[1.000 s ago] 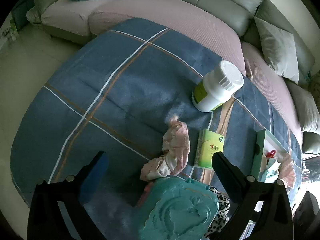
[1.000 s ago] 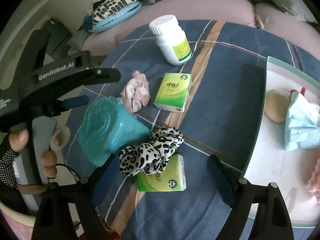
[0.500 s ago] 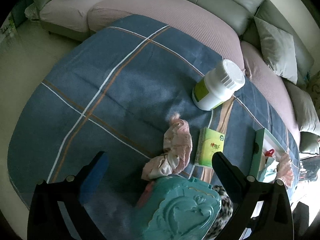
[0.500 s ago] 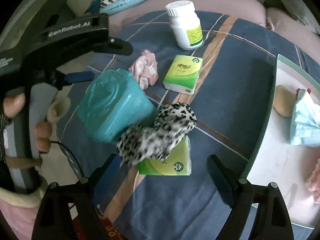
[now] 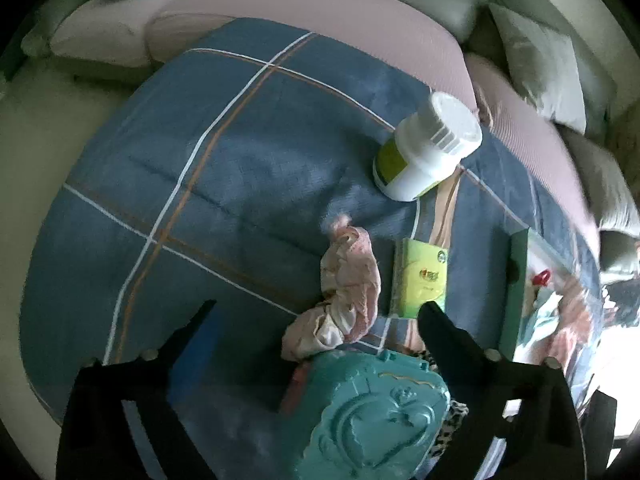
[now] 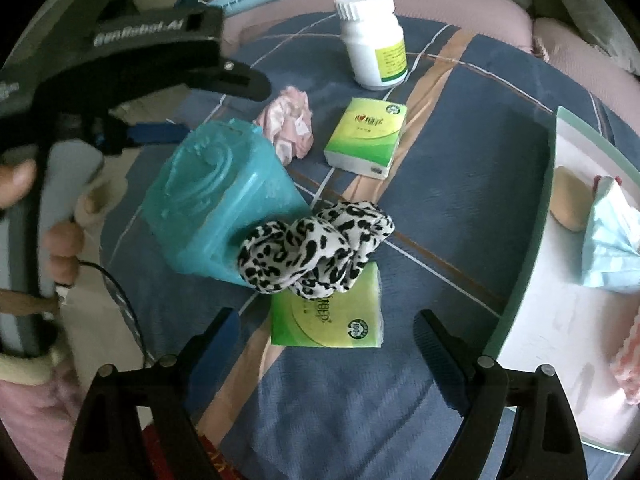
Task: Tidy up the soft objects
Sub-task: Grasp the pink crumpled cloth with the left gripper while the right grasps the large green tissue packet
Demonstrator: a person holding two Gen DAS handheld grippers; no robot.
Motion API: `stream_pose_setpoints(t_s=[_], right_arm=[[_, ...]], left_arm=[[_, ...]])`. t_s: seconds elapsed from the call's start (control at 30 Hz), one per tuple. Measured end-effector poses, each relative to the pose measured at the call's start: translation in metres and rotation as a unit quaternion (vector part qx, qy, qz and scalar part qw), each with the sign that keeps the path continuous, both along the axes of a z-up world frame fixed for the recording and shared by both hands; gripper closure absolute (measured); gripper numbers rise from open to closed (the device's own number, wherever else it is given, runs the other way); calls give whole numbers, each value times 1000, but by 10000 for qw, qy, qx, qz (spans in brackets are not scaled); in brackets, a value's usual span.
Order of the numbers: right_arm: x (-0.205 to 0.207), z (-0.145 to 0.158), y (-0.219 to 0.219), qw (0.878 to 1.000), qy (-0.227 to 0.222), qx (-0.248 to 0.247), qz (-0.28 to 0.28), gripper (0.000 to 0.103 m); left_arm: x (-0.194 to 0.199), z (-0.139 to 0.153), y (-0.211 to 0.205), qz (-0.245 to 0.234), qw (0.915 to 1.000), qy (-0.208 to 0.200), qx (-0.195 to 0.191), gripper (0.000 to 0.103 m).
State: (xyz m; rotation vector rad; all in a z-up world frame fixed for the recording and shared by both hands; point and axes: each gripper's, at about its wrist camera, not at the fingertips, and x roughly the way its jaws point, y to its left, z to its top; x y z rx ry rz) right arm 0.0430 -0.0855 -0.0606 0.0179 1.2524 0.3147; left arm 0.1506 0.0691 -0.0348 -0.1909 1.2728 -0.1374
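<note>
On the blue plaid cloth [image 6: 460, 184], the leopard scrunchie [image 6: 316, 252] is draped over a green tissue pack [image 6: 326, 322], beside the teal box [image 6: 216, 208]. The right gripper [image 6: 324, 336] is held wide open, empty; the left gripper [image 5: 316, 328], just narrowed, is likewise empty.

Left gripper [image 5: 316, 320] jaws just narrowed slightly; right gripper [image 6: 324, 328] jaws wide
</note>
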Motion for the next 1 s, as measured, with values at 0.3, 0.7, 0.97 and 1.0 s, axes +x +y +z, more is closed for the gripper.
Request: stream_pose_setpoints(t_s=[0.3, 0.7, 0.97, 1.0], right_arm=[[4, -8, 9, 9998, 29, -189, -50, 14], [13, -10, -5, 9998, -20, -188, -86, 49], [12, -12, -6, 9996, 12, -271, -47, 32], [11, -14, -4, 9995, -6, -304, -56, 32]], left_arm=[[13, -13, -14, -343, 9989, 290, -117, 24], [25, -27, -22, -417, 9974, 548, -209, 71], [17, -21, -6, -251, 9980, 464, -341, 76], [17, -20, -3, -220, 9983, 428, -322, 77]])
